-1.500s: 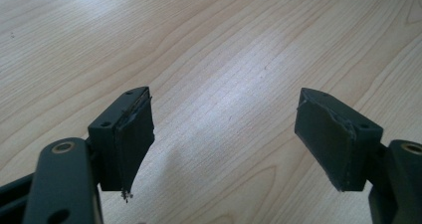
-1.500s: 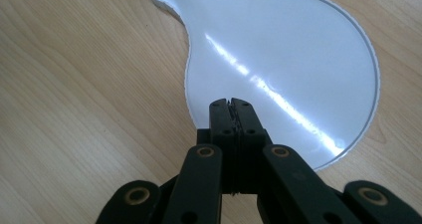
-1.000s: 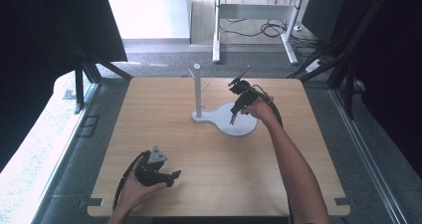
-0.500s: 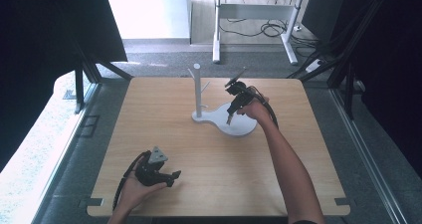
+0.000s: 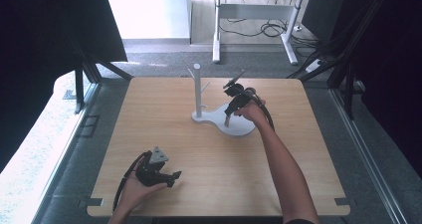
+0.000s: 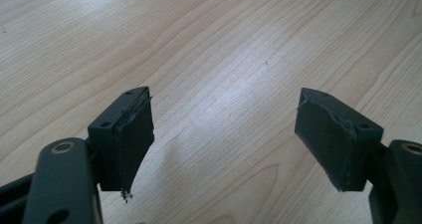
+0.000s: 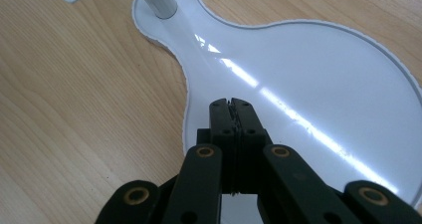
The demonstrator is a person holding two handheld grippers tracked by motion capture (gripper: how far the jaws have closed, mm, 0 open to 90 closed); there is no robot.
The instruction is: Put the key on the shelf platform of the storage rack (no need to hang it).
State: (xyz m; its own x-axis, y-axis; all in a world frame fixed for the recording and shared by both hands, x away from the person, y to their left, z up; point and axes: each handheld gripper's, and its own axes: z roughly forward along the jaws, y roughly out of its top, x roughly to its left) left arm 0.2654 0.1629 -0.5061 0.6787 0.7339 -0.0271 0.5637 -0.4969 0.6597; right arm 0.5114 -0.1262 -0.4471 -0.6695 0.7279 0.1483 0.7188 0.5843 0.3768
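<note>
Right gripper [image 7: 232, 104] fingers pressed together over glossy white pear-shaped stand base [image 7: 318, 74]; left gripper [image 6: 224, 134] fingers spread.

Daylight from the far window; glare streaks the white stand base [image 7: 308, 69].

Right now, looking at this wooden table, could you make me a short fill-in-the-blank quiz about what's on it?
1. The right gripper has its jaws ____.
2. The left gripper has its jaws ____, with nothing between them.
3. The right gripper hangs over the white stand's flat ____.
4. The stand's upright post is coloured ____.

Missing words: shut; open; base; white
</note>
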